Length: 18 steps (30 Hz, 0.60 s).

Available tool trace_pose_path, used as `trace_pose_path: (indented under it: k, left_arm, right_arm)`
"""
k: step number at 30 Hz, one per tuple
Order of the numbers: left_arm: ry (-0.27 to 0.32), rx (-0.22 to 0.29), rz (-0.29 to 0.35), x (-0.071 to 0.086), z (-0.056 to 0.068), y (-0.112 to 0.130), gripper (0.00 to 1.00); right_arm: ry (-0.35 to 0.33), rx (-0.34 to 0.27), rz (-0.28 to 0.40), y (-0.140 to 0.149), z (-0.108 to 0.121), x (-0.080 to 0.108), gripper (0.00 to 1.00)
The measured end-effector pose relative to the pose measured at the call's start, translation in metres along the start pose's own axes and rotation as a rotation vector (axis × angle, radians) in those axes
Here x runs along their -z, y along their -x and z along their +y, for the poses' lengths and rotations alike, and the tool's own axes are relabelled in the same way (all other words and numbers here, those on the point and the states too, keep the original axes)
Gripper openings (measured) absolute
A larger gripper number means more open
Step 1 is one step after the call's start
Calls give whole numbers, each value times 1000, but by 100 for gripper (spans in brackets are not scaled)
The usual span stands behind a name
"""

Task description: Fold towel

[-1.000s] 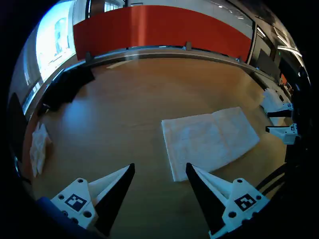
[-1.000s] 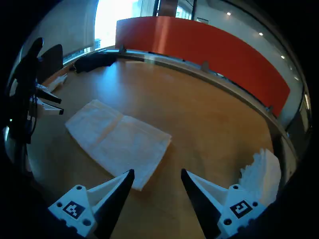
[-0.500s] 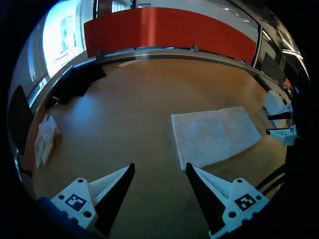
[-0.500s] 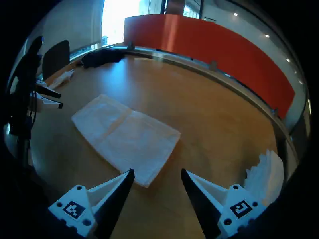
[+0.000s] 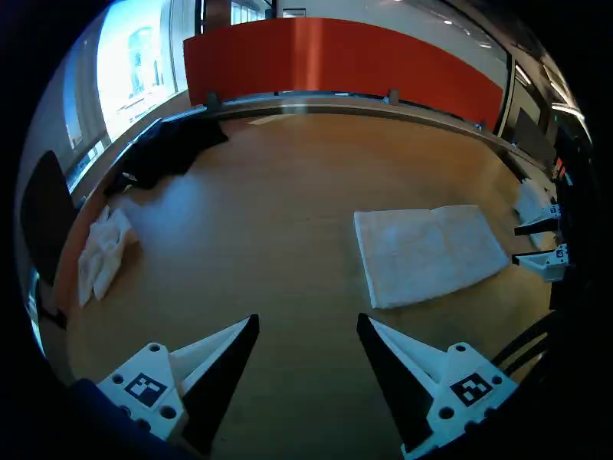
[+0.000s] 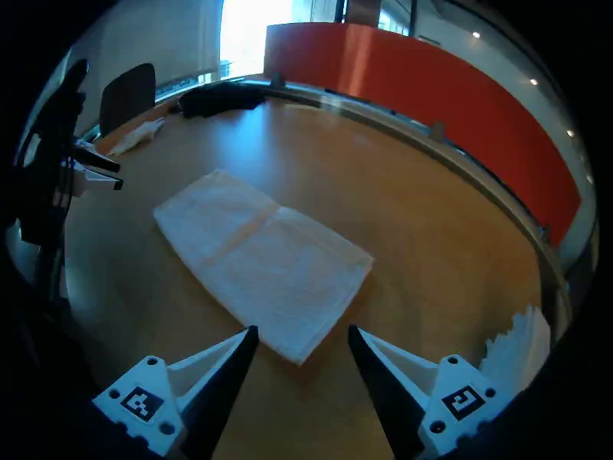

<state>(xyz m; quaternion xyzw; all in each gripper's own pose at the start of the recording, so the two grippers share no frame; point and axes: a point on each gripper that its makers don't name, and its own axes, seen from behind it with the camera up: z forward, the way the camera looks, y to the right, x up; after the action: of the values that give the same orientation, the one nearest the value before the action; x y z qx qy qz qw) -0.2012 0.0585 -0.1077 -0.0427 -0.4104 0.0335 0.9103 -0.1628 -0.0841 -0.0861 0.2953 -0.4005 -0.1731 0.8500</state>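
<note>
A white towel (image 5: 429,251) lies flat and folded on the wooden table (image 5: 260,222), to the right and ahead of my left gripper (image 5: 306,345). That gripper is open and holds nothing. In the right gripper view the same towel (image 6: 260,257) lies just ahead of my right gripper (image 6: 300,354), slightly to its left. This gripper is open too and hovers near the towel's near corner without touching it. The right gripper's fingers (image 5: 540,244) show at the far right of the left gripper view. The left gripper's fingers (image 6: 96,169) show at the left edge of the right gripper view.
A crumpled white cloth (image 5: 99,253) lies at the table's left edge, also seen as the cloth (image 6: 138,136) far back. A dark garment (image 5: 165,146) lies at the back left. A stack of white towels (image 6: 521,349) sits at the right. A red partition (image 5: 345,65) stands behind the table.
Both grippers have pulled back from the towel. In the left gripper view it has drifted right and away. In the right gripper view it has shifted right. Both grippers stayed open.
</note>
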Motion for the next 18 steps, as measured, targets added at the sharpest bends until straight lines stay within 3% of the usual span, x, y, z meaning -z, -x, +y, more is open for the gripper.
trace_pose_path:
  k: [9, 18]
  left_arm:
    - [-3, 9, -10, 3, -4, 6, 95]
    - [-6, 7, -10, 4, -7, 7, 95]
  right_arm:
    - [-33, 22, -56, 24, -2, -12, 83]
    - [-70, 24, -81, 37, -6, -20, 60]
